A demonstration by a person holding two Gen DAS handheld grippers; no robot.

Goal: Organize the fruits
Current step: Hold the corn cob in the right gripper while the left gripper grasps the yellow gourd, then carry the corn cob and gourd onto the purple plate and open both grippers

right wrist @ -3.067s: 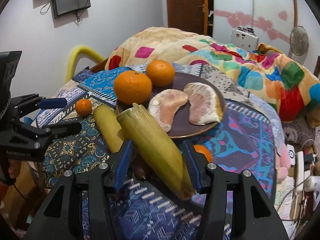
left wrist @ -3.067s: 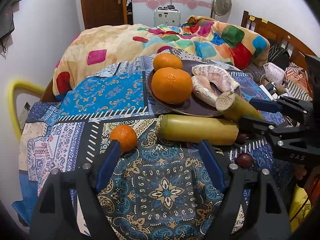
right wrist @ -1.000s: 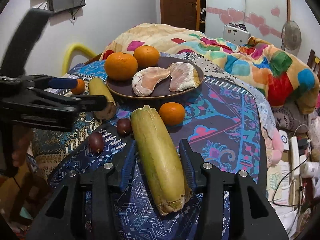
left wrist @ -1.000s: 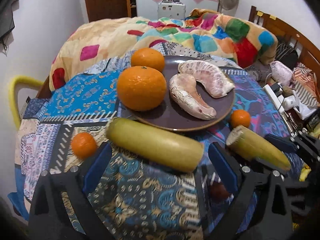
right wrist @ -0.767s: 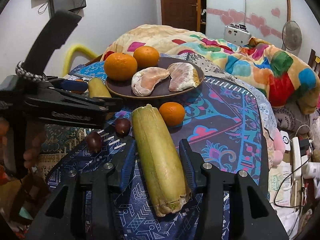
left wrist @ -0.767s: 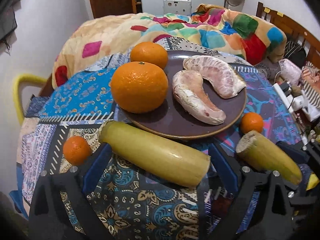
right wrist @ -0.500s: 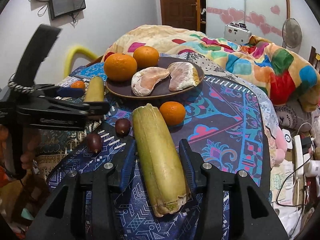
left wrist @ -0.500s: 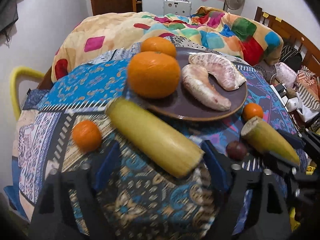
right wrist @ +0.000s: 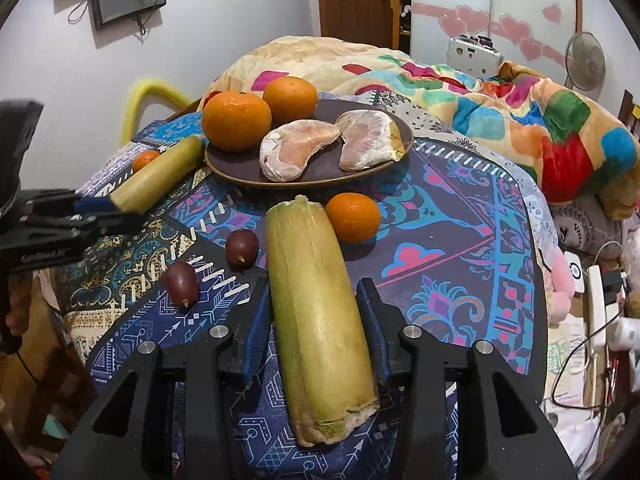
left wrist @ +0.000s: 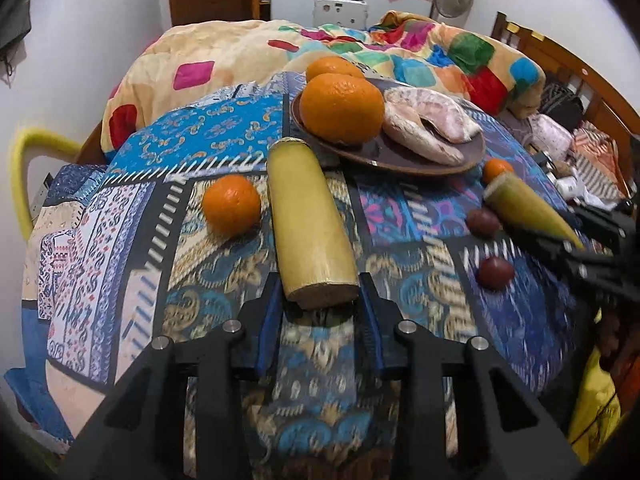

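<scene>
1. The left gripper (left wrist: pixel 320 300) sat at the near edge of the tabletop (left wrist: pixel 132 248), its jaws closing on the cut end of a yellow-green sugarcane piece (left wrist: pixel 308 224), one blue pad on each side and at or almost at its skin.
2. That cane's long axis ran straight away from the left gripper, in line with the fingers, toward the brown plate (left wrist: pixel 472 152); its far end lay just beside the plate's rim.
3. A small mandarin (left wrist: pixel 231 204) lay just left of that cane, apart from it.
4. The right gripper (right wrist: pixel 316 320) straddled a second sugarcane piece (right wrist: pixel 316 300) nearer the right edge, its jaws closing a little further on the cane, the pads seemingly already on its flanks; this cane also pointed at the plate.
5. Two dark plums (right wrist: pixel 241 248) lay left of the second cane and another mandarin (right wrist: pixel 353 217) touched its far right side.
6. Farthest, the plate carried two oranges (right wrist: pixel 236 120) and two peeled pomelo segments (right wrist: pixel 298 148), leaving little bare room.
</scene>
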